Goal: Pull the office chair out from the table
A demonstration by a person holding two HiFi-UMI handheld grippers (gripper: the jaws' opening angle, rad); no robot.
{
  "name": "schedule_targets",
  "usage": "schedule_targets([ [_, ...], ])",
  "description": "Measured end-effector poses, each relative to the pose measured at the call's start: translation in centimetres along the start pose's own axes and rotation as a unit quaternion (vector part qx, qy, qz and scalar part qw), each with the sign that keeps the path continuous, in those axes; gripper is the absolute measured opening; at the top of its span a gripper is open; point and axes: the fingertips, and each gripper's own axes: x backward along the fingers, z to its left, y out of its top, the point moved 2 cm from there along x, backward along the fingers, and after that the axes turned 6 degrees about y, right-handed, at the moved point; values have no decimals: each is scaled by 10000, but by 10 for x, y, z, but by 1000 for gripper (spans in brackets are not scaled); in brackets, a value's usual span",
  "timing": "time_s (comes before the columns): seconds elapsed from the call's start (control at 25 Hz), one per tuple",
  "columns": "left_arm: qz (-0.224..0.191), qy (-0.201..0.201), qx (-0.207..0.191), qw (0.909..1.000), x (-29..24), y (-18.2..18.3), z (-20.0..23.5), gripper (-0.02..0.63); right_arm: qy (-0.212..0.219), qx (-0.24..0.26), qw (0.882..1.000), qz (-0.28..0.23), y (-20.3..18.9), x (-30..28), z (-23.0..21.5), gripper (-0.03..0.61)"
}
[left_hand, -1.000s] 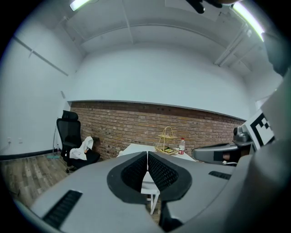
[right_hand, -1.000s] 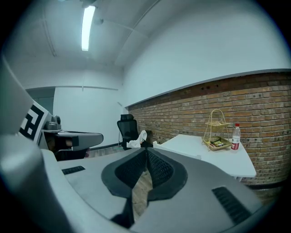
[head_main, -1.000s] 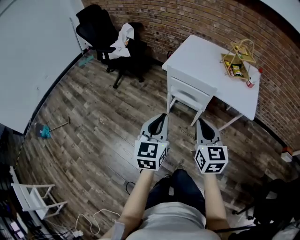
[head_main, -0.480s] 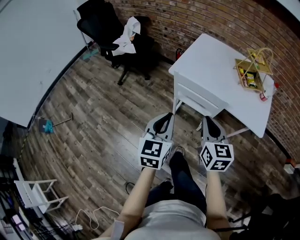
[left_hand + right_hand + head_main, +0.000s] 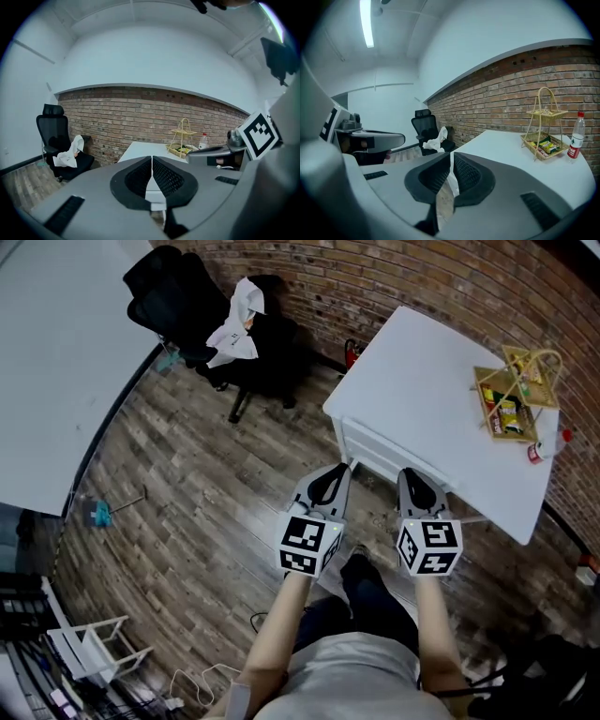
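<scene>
Just ahead of my left tool (image 5: 332, 472) and right tool (image 5: 410, 475), tucked under the near edge of the white rectangular worktop (image 5: 441, 409), sits what looks like a white-framed chair (image 5: 375, 441). The black mesh office chair (image 5: 178, 292) stands well off to my left. I judge this the approach. Both tools are pinched closed and empty, side by side, tilted slightly down. Next they must open and grip a backrest.

Office room: white table (image 5: 427, 418), black office chair (image 5: 183, 310), brick wall (image 5: 394, 277), wood-plank floor (image 5: 187, 493).
</scene>
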Motion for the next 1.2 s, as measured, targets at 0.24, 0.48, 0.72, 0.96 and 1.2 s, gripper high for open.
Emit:
schedule_targets([
  [0.24, 253, -308, -232, 9989, -57, 1, -8, 17, -10, 133, 9995, 280, 3, -29, -36, 15],
  [0.48, 526, -924, -838, 9908, -93, -6, -20, 17, -120, 268, 9979, 582, -6, -36, -60, 17],
  [0.72, 903, -1586, -1497, 9717, -122, -12, -23, 17, -78, 583, 9924, 1080, -17, -43, -69, 161],
  [0.96, 1256, -2312, -2396, 9345, -153, -24, -27, 18, 11, 1707, 9660, 1940, -28, -69, -66, 161],
  [1.2, 1432, -3230, -3524, 8666, -169, -38, -35, 74, 32, 2276, 9282, 2945, -47, -88, -69, 186],
])
